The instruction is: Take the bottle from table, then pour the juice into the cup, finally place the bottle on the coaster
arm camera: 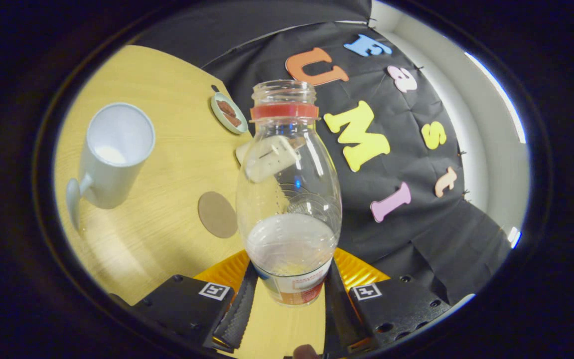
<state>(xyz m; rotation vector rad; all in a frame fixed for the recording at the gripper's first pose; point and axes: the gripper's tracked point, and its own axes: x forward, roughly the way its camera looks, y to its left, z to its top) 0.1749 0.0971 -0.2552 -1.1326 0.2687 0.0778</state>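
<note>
A clear plastic bottle (288, 194) with a red neck ring and no cap stands between my fingers, lifted and tilted against the scene. A little pale liquid sits in its lower part above the label. My gripper (287, 294) is shut on the bottle's base, one finger pressing each side. A white cup (115, 154) with a handle stands on the yellow wooden table (167, 99), beyond and left of the fingers, with some whitish liquid in its bottom. A round brown coaster (217, 214) lies on the table between the cup and the bottle.
A small green dish (228, 113) holding brown pieces sits on the table near its far edge. A pale flat object (267, 157) shows through the bottle. The black cloth wall rises to the right behind the table.
</note>
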